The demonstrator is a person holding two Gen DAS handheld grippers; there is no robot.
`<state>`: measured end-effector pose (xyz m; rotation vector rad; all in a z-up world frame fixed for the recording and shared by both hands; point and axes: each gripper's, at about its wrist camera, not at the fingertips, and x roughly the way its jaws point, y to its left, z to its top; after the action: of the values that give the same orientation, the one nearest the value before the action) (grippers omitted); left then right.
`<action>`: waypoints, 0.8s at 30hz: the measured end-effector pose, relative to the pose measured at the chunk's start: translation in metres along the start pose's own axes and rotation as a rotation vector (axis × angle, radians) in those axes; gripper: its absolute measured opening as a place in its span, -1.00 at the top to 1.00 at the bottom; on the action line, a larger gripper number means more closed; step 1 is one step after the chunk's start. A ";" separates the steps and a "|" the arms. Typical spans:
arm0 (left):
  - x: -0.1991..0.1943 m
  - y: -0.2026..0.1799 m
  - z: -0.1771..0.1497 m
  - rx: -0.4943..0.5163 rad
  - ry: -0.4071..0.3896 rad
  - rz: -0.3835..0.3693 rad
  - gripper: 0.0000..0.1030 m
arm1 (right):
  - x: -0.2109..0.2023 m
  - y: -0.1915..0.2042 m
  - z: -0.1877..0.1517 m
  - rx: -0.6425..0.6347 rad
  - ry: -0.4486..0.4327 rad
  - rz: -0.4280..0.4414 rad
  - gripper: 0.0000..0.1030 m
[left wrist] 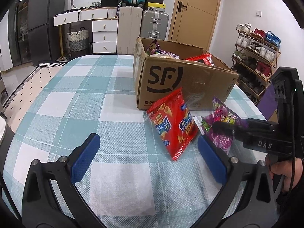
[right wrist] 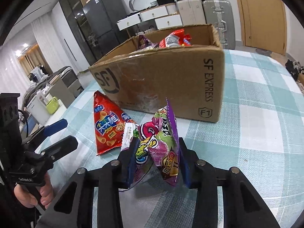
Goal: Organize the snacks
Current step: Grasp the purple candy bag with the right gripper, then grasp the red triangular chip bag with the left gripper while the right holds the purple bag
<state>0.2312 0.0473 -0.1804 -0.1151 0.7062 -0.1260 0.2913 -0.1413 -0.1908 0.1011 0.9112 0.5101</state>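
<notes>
Right claw (right wrist: 156, 157) is clamped on the purple snack packet (right wrist: 161, 152), both blue pads pressing its sides so the foil buckles between them. The right wrist view gives the close look: the packet stands on its edge, long axis running up from the worktop (right wrist: 256, 133), its serrated purple seam pointing toward the cardboard box (right wrist: 161, 79). A small white sachet (right wrist: 127, 135) sits just beside the packet's left side, touching the red chip bag (right wrist: 106, 129).

From the left wrist view the same packet (left wrist: 220, 129) shows only partly, with the right claw's black finger laid across it, and a hand (left wrist: 285, 172) gripping the handle below. This view shows the left claw (left wrist: 148, 155) plainly: its blue pads stand wide apart with nothing between them, hovering over the checked cloth.

The red chip bag (left wrist: 172, 125) leans tilted near the box's front face, long axis running from its upper seam by the box down toward the camera. It lies between the open left claw and the purple packet.

The box (left wrist: 182, 83) stands on the far side of the worktop, printed SF, open on top. Only the right wrist view looks well into it: several more packets are piled inside, red and purple among them. The left wrist view alone shows the shoe rack (left wrist: 256, 57) off to the right.
</notes>
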 end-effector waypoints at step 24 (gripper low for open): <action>0.006 -0.001 -0.002 0.004 0.040 0.034 -0.99 | -0.047 0.000 -0.020 0.061 -0.148 -0.003 0.32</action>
<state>0.2348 0.0447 -0.1855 -0.0966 0.7477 -0.0975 0.2519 -0.1659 -0.1687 0.1905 0.7827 0.4656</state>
